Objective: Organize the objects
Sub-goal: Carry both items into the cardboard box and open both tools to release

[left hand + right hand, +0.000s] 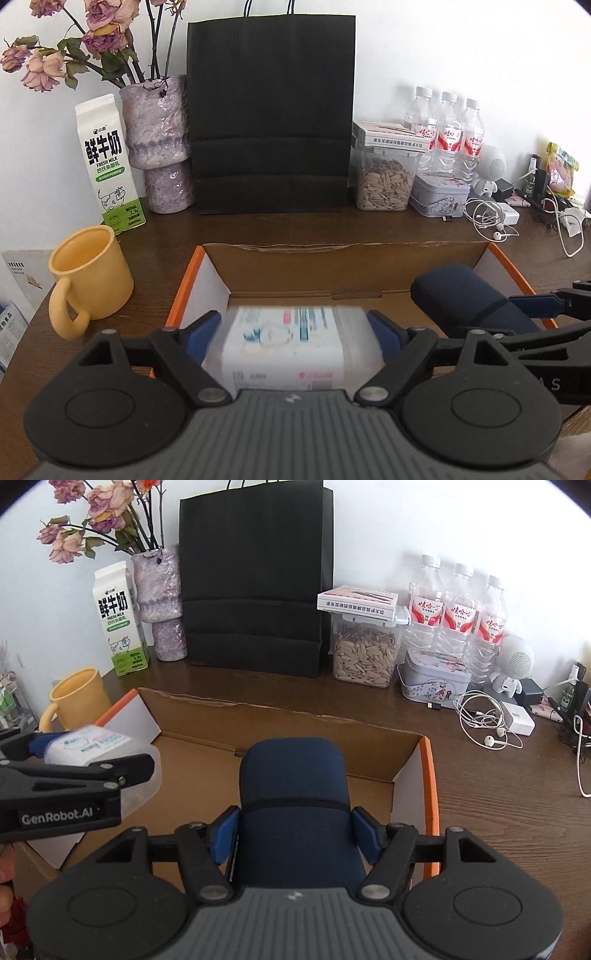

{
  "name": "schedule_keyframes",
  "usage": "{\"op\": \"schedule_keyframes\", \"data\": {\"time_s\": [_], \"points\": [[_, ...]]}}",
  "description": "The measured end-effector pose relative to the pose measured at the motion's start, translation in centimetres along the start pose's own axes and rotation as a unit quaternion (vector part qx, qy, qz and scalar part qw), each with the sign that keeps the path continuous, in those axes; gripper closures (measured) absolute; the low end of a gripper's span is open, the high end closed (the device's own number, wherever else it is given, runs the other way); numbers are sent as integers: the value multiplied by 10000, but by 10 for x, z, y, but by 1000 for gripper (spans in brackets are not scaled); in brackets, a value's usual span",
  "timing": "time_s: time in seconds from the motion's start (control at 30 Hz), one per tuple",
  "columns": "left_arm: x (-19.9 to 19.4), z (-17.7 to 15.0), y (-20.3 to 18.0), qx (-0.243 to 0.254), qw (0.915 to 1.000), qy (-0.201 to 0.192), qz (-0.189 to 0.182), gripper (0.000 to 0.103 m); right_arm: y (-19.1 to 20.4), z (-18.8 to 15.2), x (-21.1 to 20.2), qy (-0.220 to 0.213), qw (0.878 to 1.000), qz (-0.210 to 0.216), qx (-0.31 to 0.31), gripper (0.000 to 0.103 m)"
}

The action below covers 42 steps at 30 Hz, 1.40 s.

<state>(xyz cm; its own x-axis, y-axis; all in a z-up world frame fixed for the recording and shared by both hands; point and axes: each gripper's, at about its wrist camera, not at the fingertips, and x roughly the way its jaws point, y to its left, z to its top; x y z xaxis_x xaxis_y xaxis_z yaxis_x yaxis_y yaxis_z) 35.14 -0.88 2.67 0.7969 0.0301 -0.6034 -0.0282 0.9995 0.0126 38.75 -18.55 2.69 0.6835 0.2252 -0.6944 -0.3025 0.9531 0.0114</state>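
Left gripper (291,334) clamps a tissue pack (288,339) and the right gripper (293,834) clamps a navy pouch (293,797), both held over the open cardboard box (295,720) near the table's front edge. Neither looks released yet. Box floor appears bare; much clutter lines the table's back edge.

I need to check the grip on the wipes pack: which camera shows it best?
The left wrist view: the wipes pack sits centred between the left tool pads, label up, though blurred, over the box. The right wrist view shows only the pack from the side at the frame's left edge, partly hidden by that tool.
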Motion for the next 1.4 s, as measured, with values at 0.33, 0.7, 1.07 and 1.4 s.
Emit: {"op": "schedule_keyframes", "data": {"time_s": [0.33, 0.7, 1.07, 1.4], "points": [[0, -1, 14, -273, 9994, 45, 188, 0, -1, 0, -10, -222, 9997, -70, -42, 13], [-36, -4, 11, -223, 9995, -164, 166, 0, 7, -11, -35, -339, 9994, -21, -105, 12], [-85, -19, 7, -156, 9991, -352, 195, 0, 13, -32, -83, -583, 9983, -29, -54, 12], [-133, -52, 11, -187, 9988, -403, 201, 0, 20, -69, -128, -768, 9970, -6, -31, 12]]}}
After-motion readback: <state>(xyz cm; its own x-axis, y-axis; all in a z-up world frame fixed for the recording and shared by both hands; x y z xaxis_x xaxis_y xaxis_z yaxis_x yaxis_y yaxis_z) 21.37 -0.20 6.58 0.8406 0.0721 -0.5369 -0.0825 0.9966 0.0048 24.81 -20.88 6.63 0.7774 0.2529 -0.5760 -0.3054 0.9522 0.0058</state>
